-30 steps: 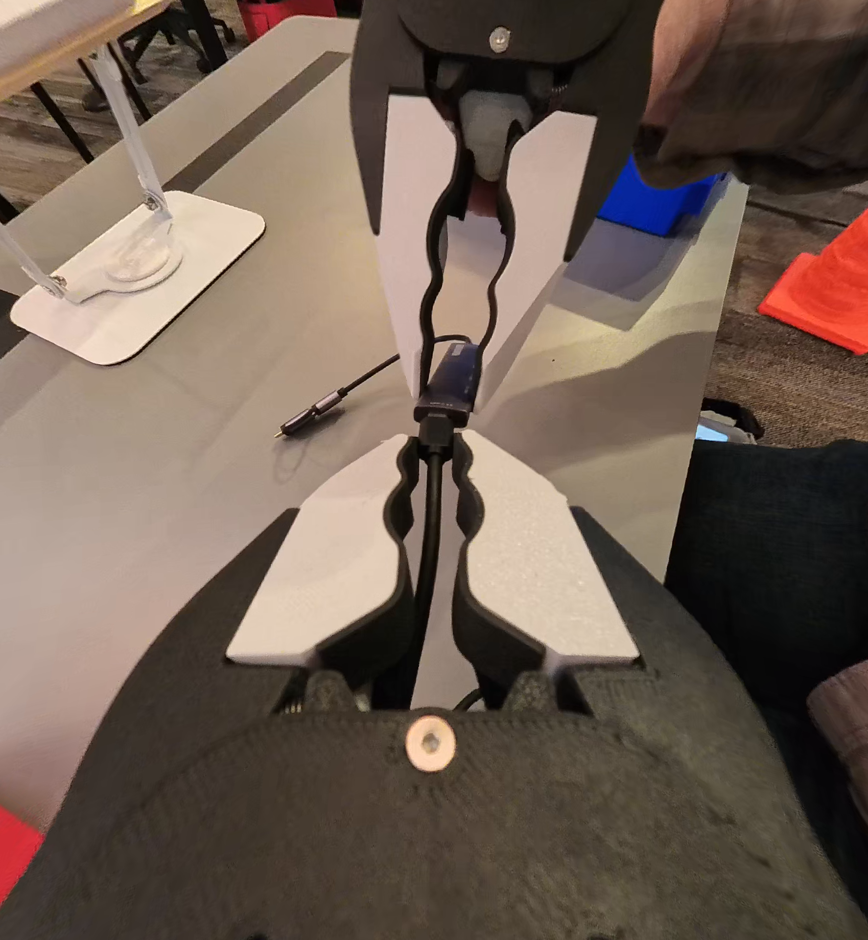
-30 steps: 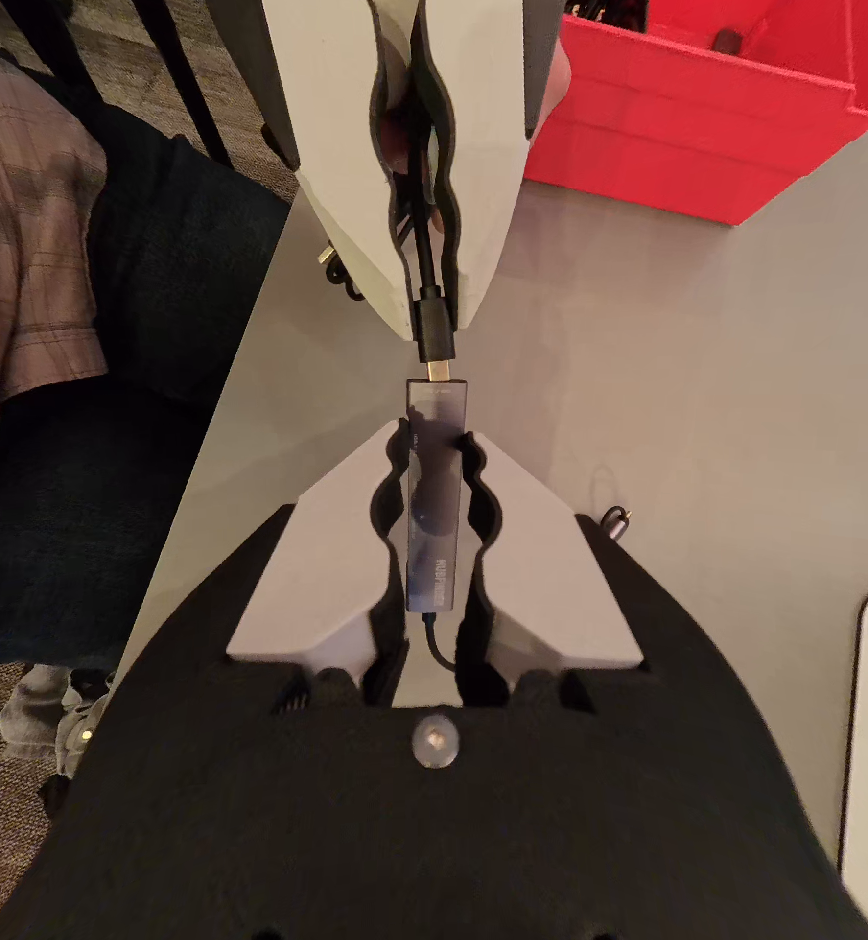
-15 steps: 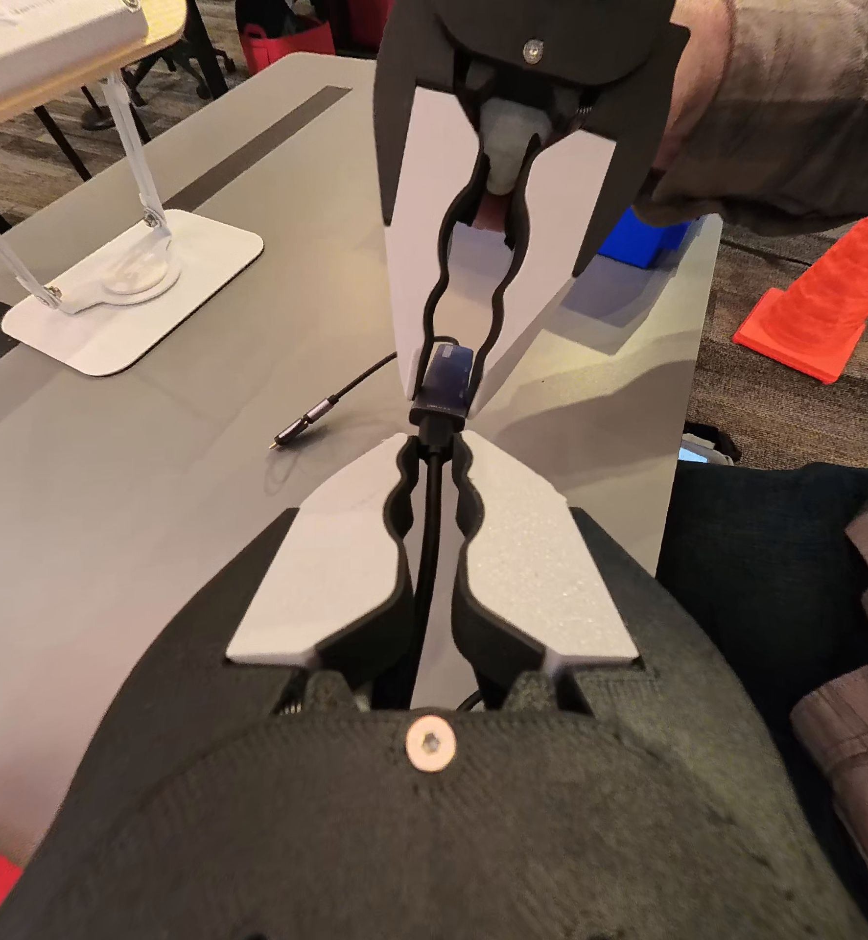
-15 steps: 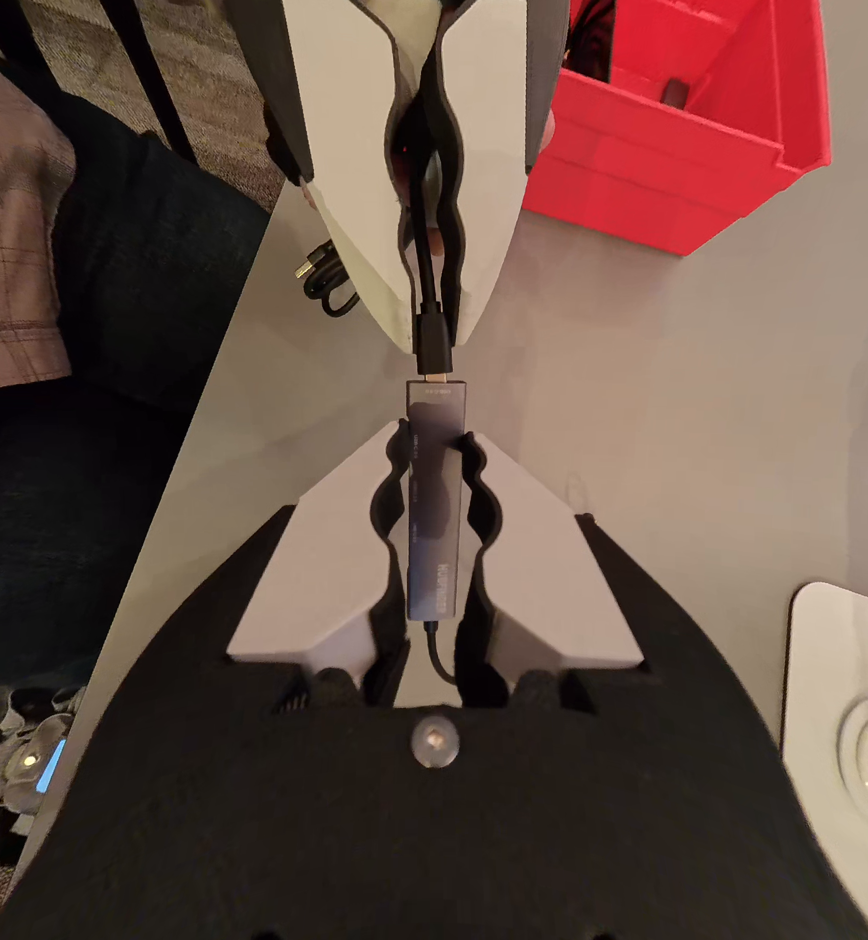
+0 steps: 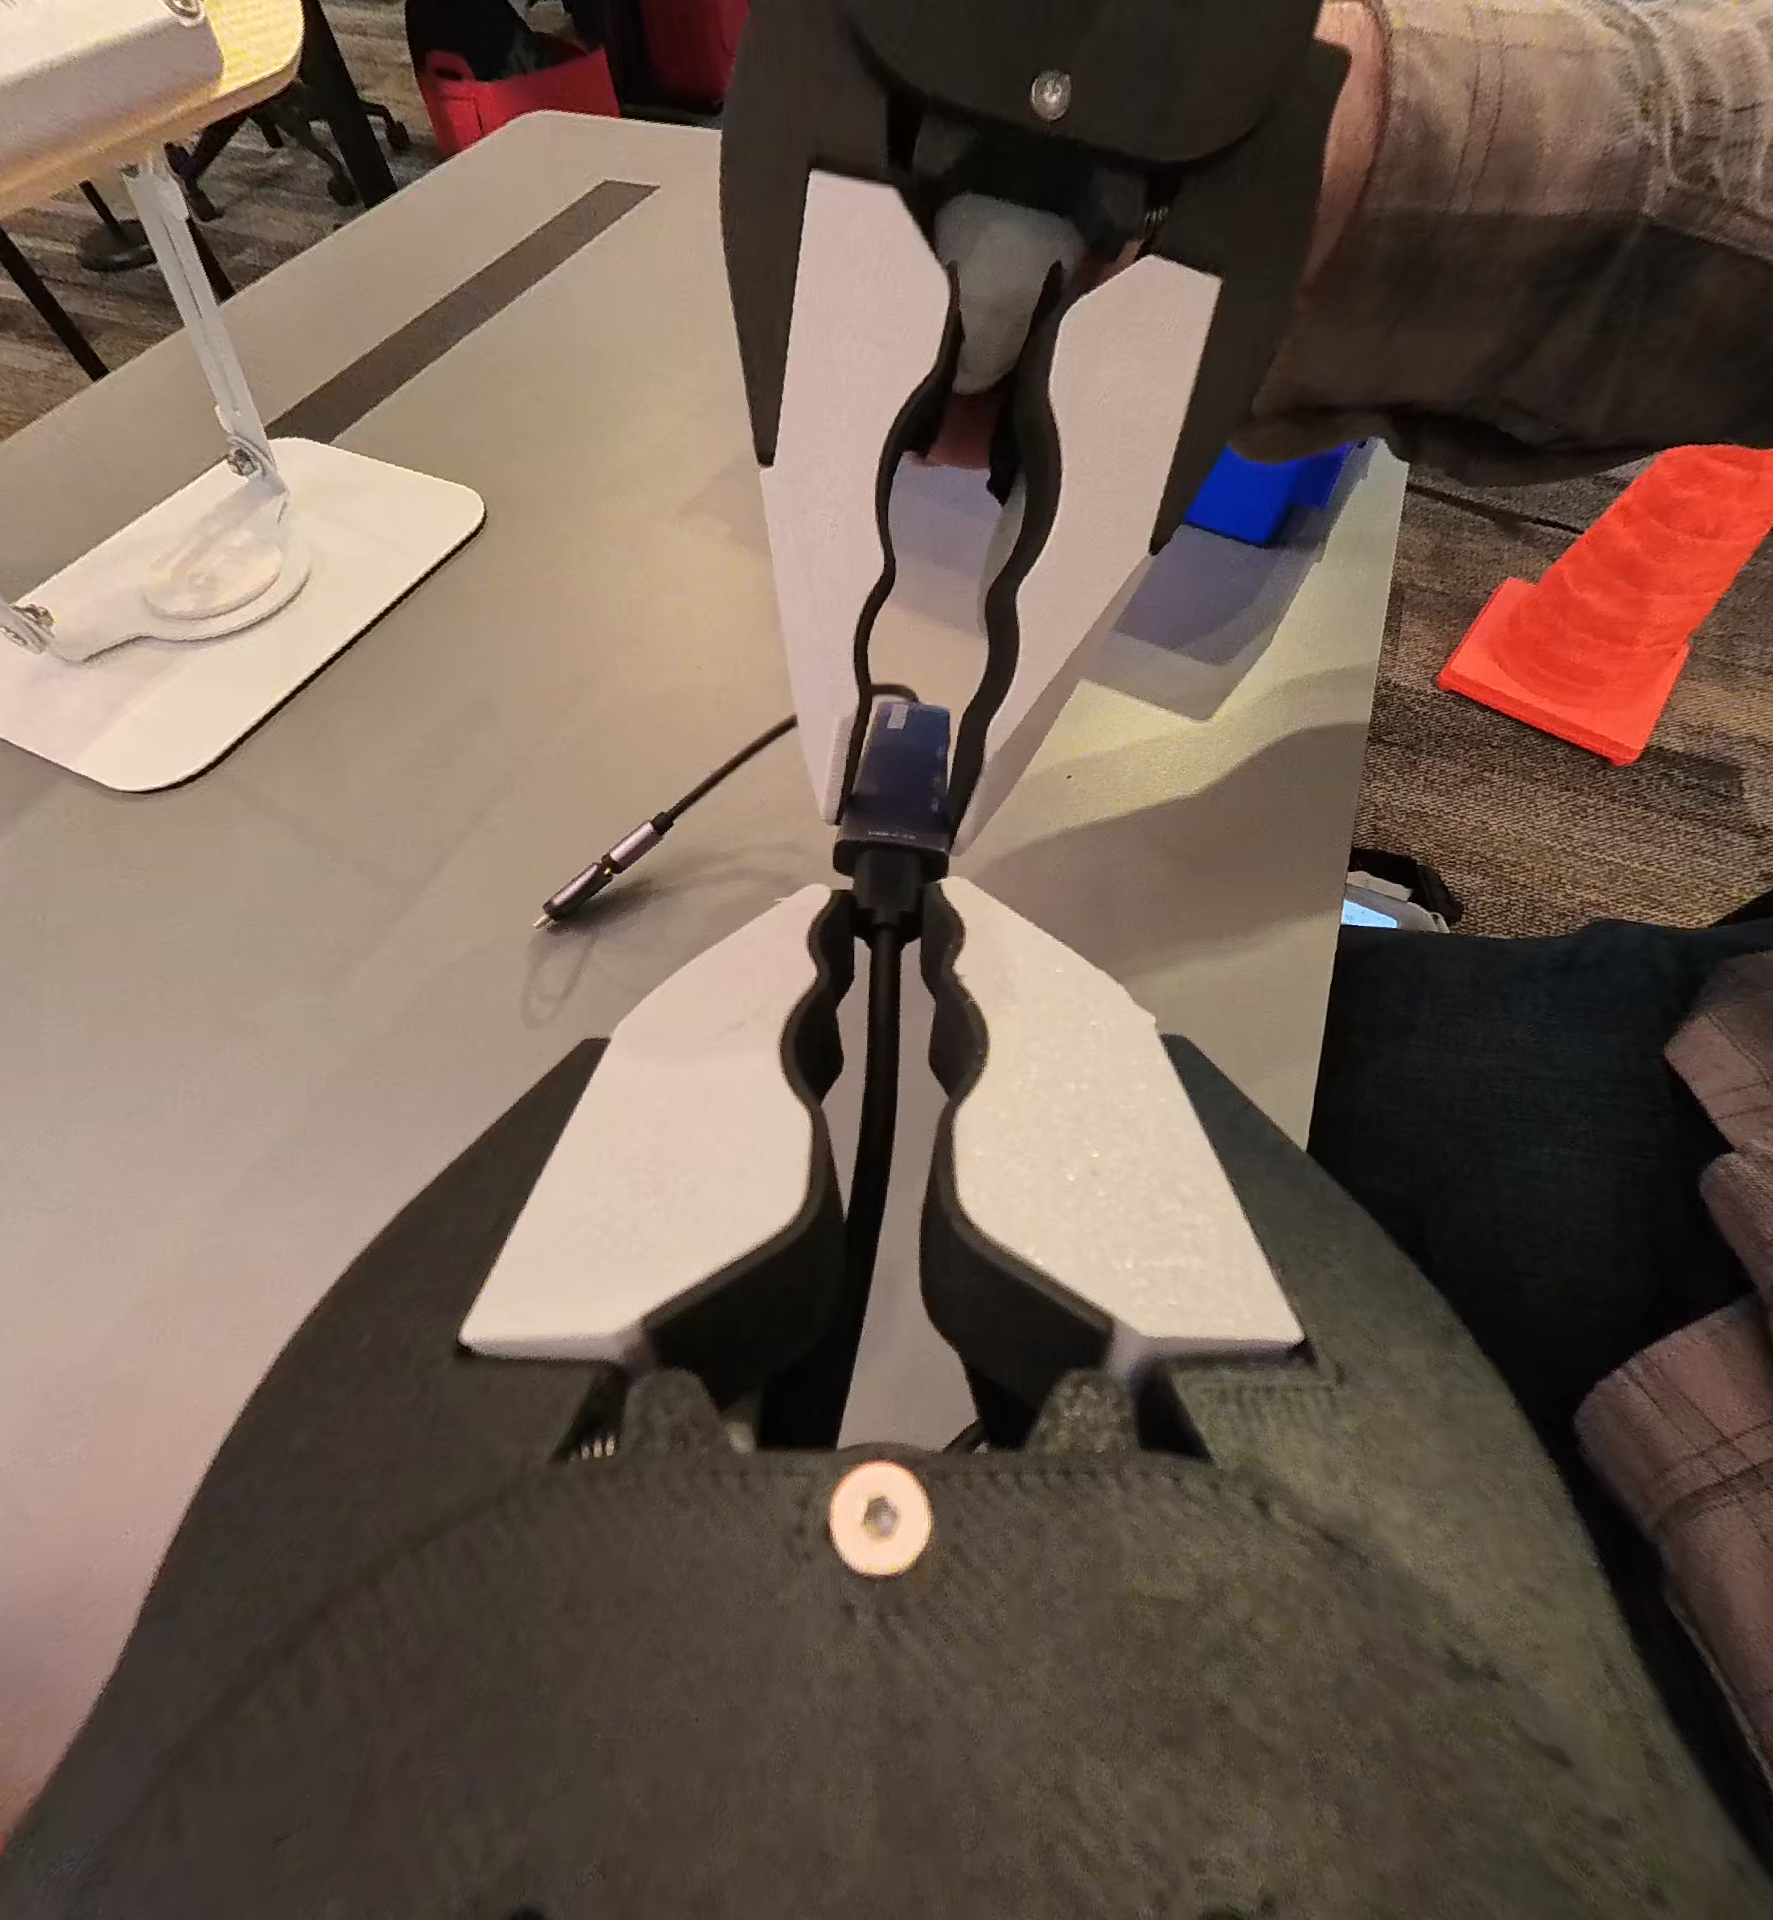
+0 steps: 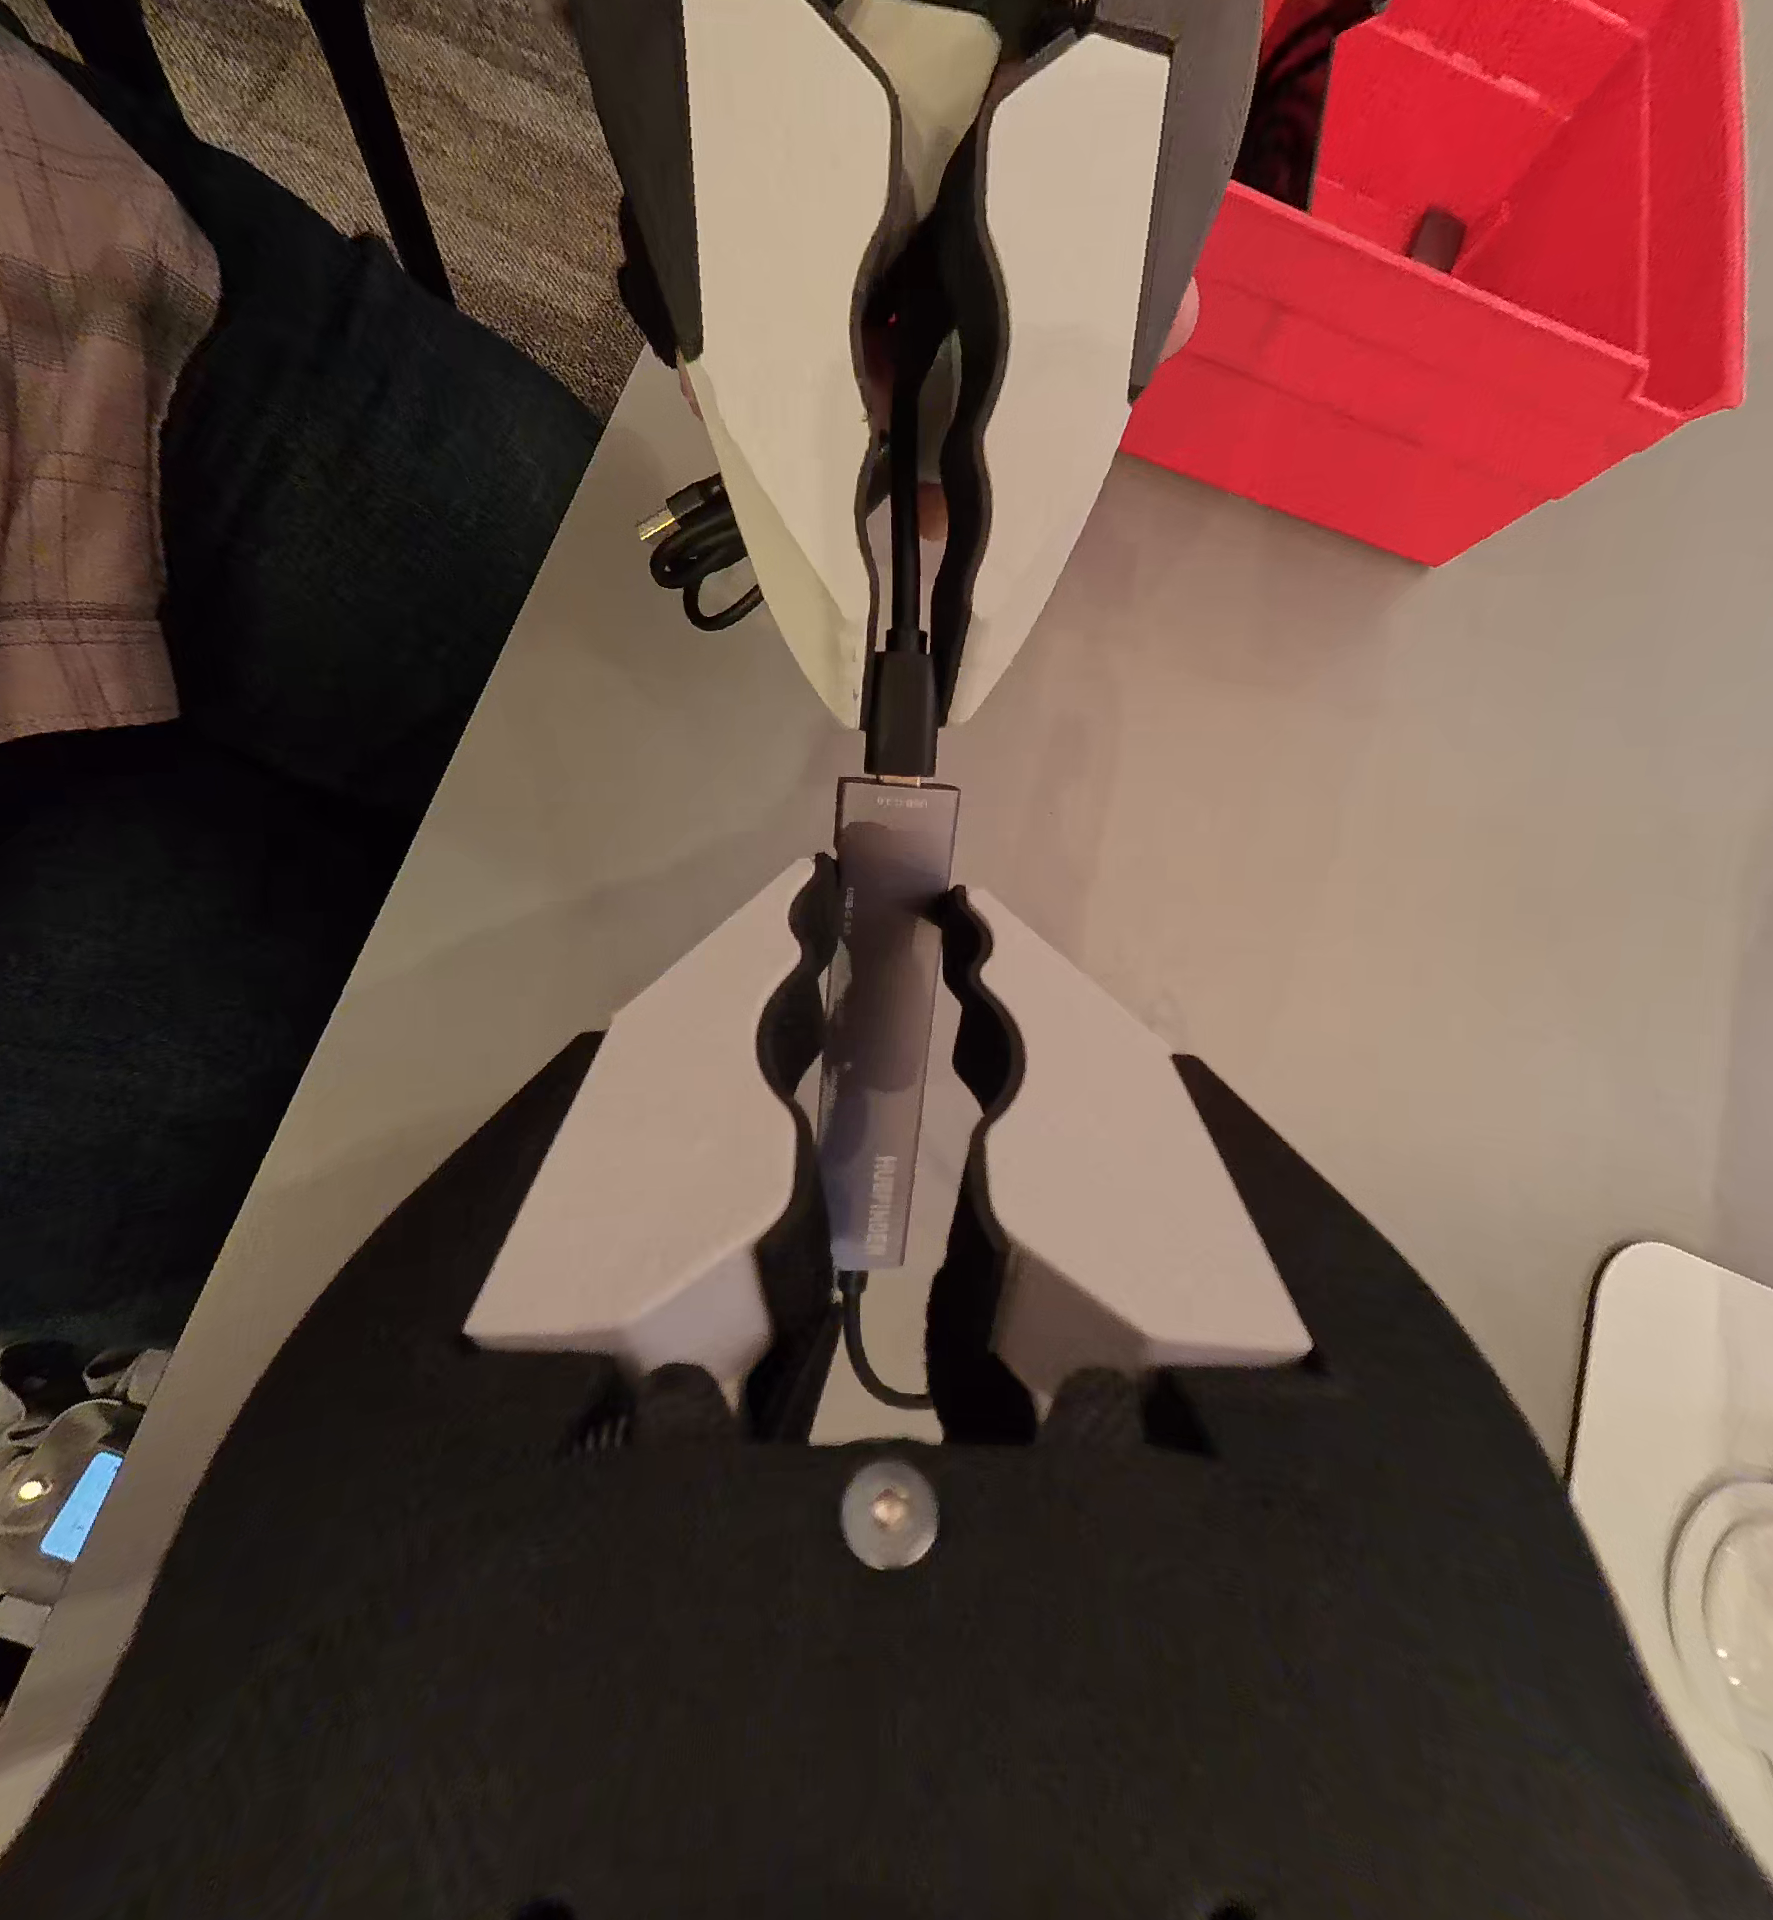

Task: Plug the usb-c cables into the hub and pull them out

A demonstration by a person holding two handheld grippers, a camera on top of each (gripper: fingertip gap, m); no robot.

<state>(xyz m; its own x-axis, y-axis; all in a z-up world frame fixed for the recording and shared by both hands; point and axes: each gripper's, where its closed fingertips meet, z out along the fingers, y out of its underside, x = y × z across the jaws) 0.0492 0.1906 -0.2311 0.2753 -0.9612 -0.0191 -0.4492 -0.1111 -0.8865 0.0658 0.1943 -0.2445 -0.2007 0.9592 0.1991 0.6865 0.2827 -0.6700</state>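
My right gripper (image 6: 882,883) is shut on a slim dark grey hub (image 6: 877,1039) and holds it above the grey table (image 6: 1381,935). My left gripper (image 5: 882,899) is shut on a black USB-C cable (image 5: 877,1091) just behind its plug (image 5: 887,868). The two grippers face each other tip to tip. The plug (image 6: 897,707) sits in the hub's end port with only a sliver of metal showing. In the left wrist view the hub (image 5: 903,764) sits between the right gripper's fingers (image 5: 1027,644).
The hub's own lead with a grey plug (image 5: 607,868) lies on the table. A coiled black cable (image 6: 700,561) lies near the table edge. A red bin (image 6: 1433,312), a white stand base (image 5: 207,613), a blue box (image 5: 1266,494) and an orange cone (image 5: 1630,613) are around. My two grippers' fingertips are within a few centimetres of each other.
The two grippers have closed the gap between them. The plug's metal tip, bare a second ago, has gone into the hub's end port.
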